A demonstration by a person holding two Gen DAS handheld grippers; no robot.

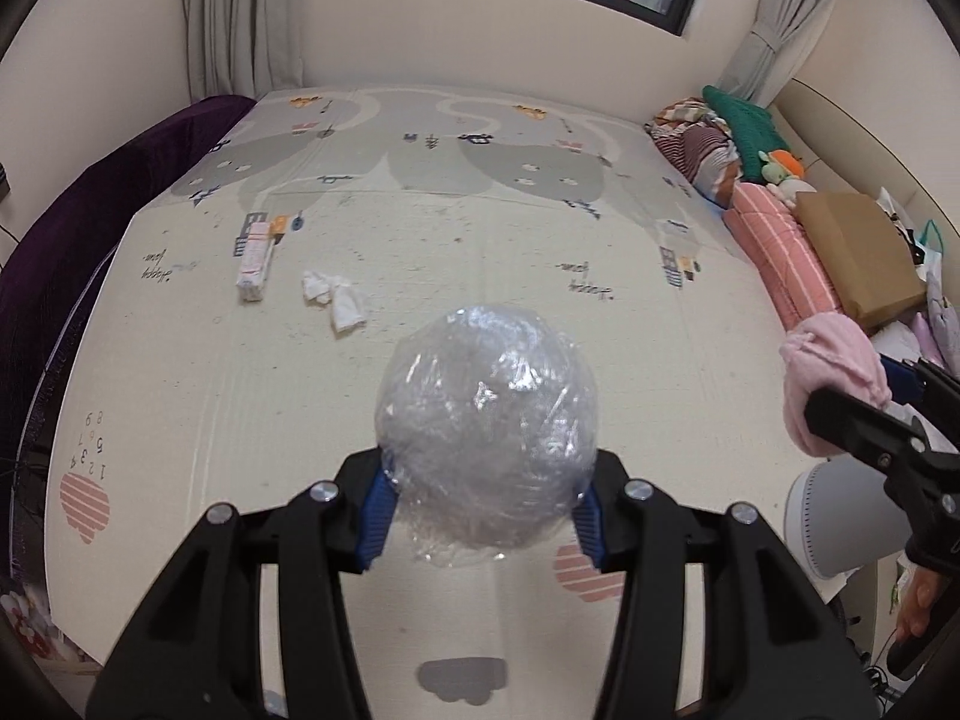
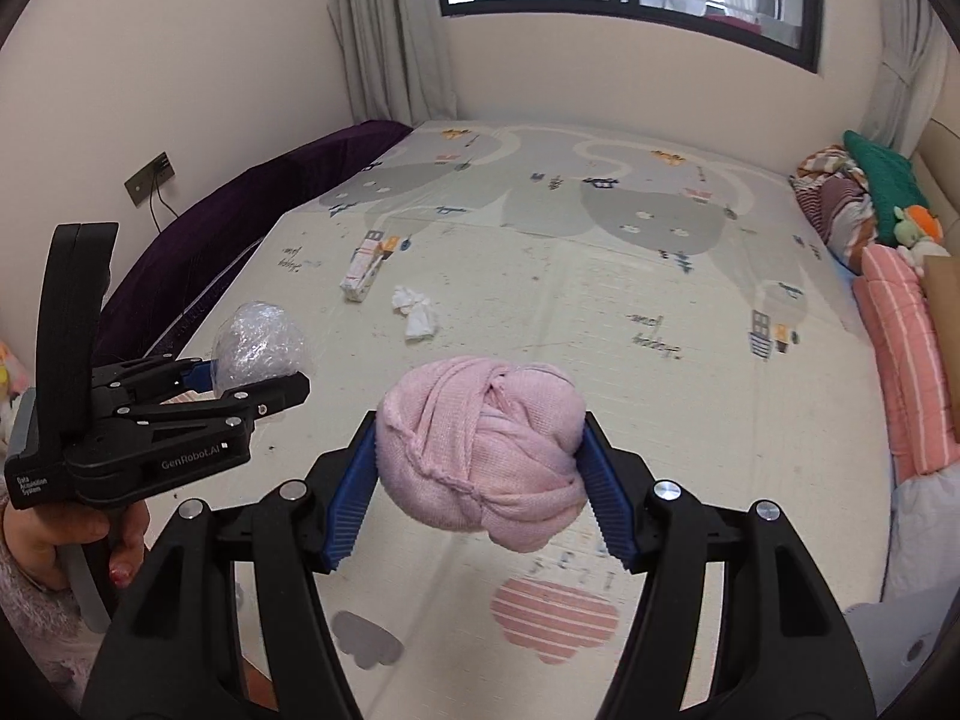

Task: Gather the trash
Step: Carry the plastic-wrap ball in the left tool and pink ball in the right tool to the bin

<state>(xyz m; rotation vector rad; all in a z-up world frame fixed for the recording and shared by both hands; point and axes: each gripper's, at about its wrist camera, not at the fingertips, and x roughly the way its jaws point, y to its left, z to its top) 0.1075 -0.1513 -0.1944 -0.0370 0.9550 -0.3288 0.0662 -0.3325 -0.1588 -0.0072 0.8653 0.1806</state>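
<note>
Left hand-held gripper point(image 1: 486, 516): I have its blue pads clamped on a crinkled clear plastic-wrap ball point(image 1: 487, 426), held above the patterned play mat point(image 1: 480, 252).
Right hand-held gripper point(image 2: 480, 492): it is closed round a knotted pink knit cloth bundle point(image 2: 483, 456).
Still lying on the mat: a crumpled white tissue point(image 1: 335, 299) and a small pink-and-white carton point(image 1: 257, 264).
Risk: I judge the slick ball could slip out if I swing.
Only in the right view: my hand point(image 2: 90, 534) and a wall socket point(image 2: 150, 177).

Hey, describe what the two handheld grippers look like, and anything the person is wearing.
Both the left gripper and the right gripper are black plastic linkages with round silver pivot screws and ribbed blue pads on the fingers. The left one has a tall black block at the back, with white "GenRobot.AI" lettering on its side and a small white label. No cables show. A fuzzy grey sleeve covers the left wrist.
</note>
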